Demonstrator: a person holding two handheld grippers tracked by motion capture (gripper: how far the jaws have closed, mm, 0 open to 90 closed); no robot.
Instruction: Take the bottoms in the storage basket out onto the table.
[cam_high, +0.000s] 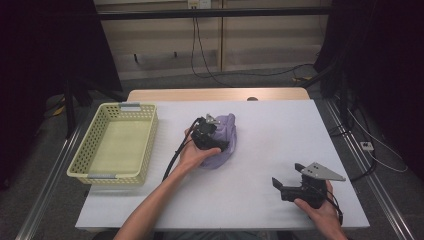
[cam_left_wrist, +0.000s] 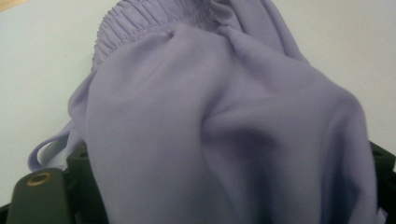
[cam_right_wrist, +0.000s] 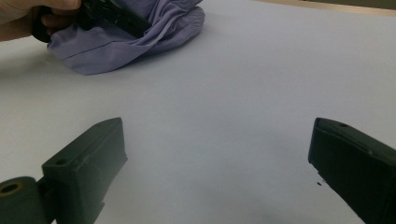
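the cloth, a crumpled lilac garment with a gathered elastic edge, lies near the middle of the white surface. the left tongs sit pressed into it from the near side, the hand wrapped around their body. in the left gripper view the cloth drapes over both jaws and hides the tips, so whether they are closed on the fabric cannot be told. the right tongs are held low over the near right part of the surface, well apart from the cloth, jaws spread wide with nothing between them; the right gripper view shows the bare surface in the gap. a pale yellow basket stands at the left edge.
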